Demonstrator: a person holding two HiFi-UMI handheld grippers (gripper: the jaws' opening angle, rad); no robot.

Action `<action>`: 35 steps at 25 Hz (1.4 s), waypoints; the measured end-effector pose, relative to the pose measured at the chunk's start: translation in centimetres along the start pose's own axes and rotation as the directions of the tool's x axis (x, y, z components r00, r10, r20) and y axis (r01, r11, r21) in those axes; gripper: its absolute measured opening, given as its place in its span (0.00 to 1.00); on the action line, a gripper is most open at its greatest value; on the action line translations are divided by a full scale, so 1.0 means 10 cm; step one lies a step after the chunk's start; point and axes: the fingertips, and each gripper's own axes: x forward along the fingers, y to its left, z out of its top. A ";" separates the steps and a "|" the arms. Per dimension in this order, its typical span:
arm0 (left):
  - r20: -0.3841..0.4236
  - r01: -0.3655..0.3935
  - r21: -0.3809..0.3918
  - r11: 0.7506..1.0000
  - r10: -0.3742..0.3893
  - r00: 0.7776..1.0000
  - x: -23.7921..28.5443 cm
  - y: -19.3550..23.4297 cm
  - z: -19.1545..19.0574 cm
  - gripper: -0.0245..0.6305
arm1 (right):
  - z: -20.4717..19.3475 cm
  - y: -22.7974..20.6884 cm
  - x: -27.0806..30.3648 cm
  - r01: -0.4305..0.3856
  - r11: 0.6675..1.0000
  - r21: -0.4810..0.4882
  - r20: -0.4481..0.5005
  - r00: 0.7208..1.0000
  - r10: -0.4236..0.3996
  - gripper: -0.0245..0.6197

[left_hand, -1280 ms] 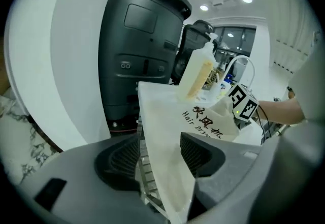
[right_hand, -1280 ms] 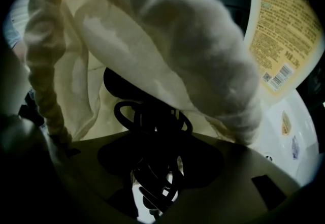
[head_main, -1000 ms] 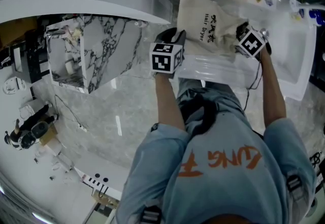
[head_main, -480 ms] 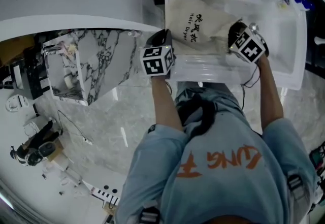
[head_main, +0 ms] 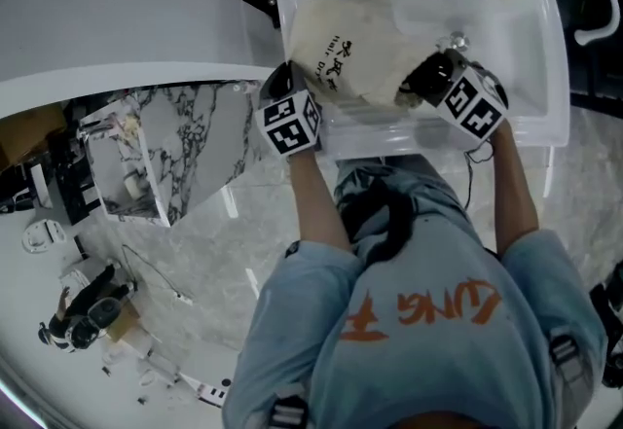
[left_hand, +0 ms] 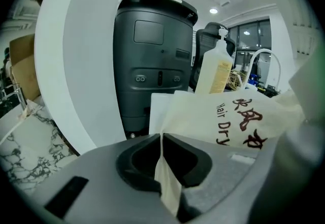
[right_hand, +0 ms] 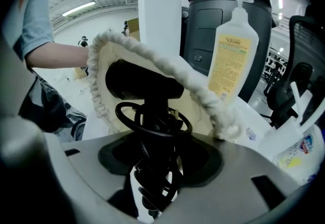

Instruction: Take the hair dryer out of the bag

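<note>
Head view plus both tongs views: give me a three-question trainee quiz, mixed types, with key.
1. True or false: the left tongs are shut on the bag cloth.
2. The right tongs grip: A) the bag's rope rim, B) the hair dryer by its handle and cord, C) nothing?
3. What upright thing stands behind the bag?
Key: 1 true; 2 B; 3 the pump bottle.

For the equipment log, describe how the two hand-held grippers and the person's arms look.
The left hand-held gripper and right hand-held gripper have smooth grey bodies with a black recess behind the jaws. Each carries a white cube with black square markers. A thin black cable runs from the right one. The person wears a light blue short-sleeved shirt with orange lettering.
</note>
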 end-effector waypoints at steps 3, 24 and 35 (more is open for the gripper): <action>0.019 -0.063 -0.034 0.997 0.064 0.998 0.01 0.07 0.04 0.06 | -0.09 0.08 -0.10 -0.004 0.999 -0.034 0.012 1.000 0.005 0.38; 0.276 -0.128 -0.021 0.992 0.129 0.953 -0.24 -0.15 1.10 0.16 | -1.15 -0.63 -0.99 0.309 0.855 0.417 -0.052 0.947 -0.317 0.38; 0.354 0.224 0.160 0.961 -0.268 0.896 -0.19 -1.76 1.28 0.04 | -1.49 -0.92 -1.07 0.341 0.655 0.675 -0.090 0.918 -0.385 0.39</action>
